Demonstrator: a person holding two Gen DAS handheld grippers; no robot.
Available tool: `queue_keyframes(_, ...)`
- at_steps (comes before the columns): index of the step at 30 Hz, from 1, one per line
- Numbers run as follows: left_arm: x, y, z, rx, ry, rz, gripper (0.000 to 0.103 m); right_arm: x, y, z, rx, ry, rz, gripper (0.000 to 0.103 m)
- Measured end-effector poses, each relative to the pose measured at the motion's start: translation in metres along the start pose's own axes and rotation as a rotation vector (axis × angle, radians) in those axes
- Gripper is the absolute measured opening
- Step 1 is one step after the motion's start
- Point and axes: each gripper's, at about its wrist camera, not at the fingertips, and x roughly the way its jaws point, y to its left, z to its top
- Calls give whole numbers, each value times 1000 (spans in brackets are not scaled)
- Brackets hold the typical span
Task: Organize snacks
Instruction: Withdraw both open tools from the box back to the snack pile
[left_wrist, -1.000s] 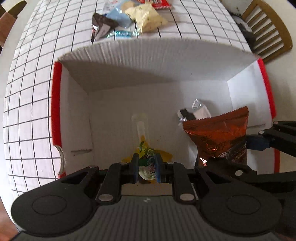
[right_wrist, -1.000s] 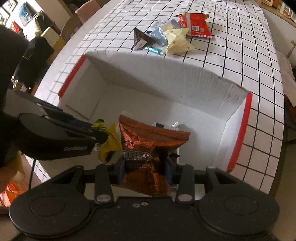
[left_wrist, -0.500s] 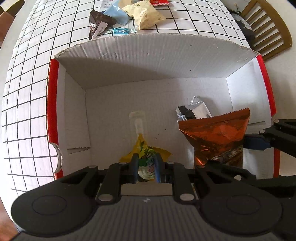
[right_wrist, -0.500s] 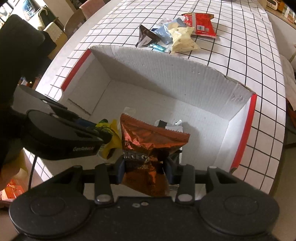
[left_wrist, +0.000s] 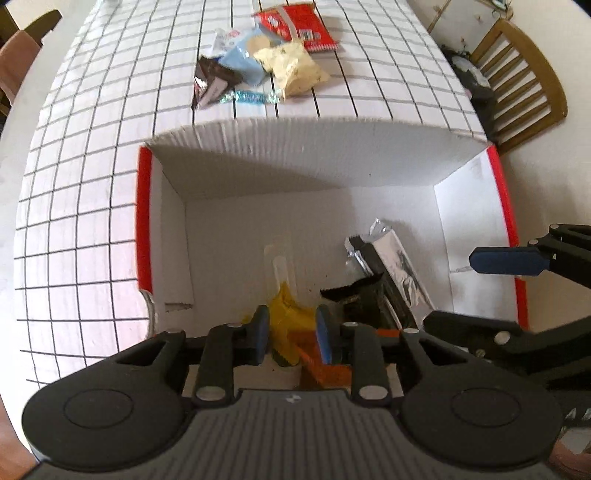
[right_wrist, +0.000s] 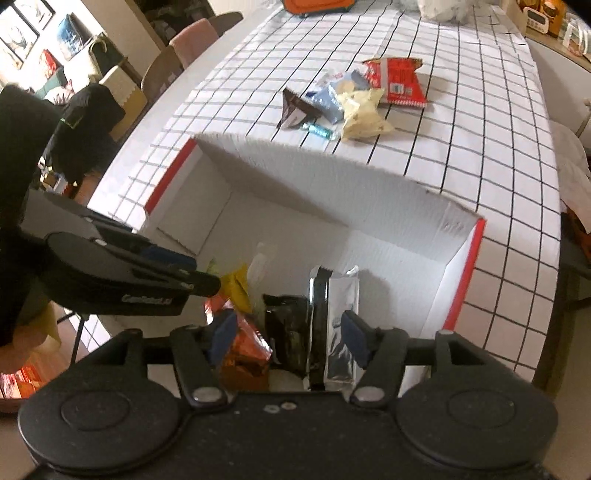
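Snack packets (left_wrist: 384, 280) crowd the near right of the open box (left_wrist: 314, 158); its far-left floor lies bare, ringed by upright walls.

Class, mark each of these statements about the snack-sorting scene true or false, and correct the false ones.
1. The right gripper grips the orange packet. False: its jaws are open and the packet lies in the white cardboard box.
2. A red snack packet lies on the checked tablecloth beyond the box. True.
3. The box is red inside. False: white inside, with red only along its side edges.
4. A silver-and-black packet is in the box. True.
5. The left gripper is over the box. True.
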Motion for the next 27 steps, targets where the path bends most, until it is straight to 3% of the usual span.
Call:
queue_keyframes(5, -18, 0, 5, -1, -47, -9, 34, -14, -5, 11, 15, -46, 4, 65)
queue_keyframes(12, -47, 6, 18, -13, -155, -6, 66, -35, -14, 32, 28, -132, 3, 74)
queue_keyframes(23, -74, 27, 56, -26, -279, 51, 74, -47, -35, 76, 66, -213, -21, 85)
queue_keyframes(27, -79, 37, 71, -14, -320, 57, 80, -47, -40, 89, 76, -238, -42, 97)
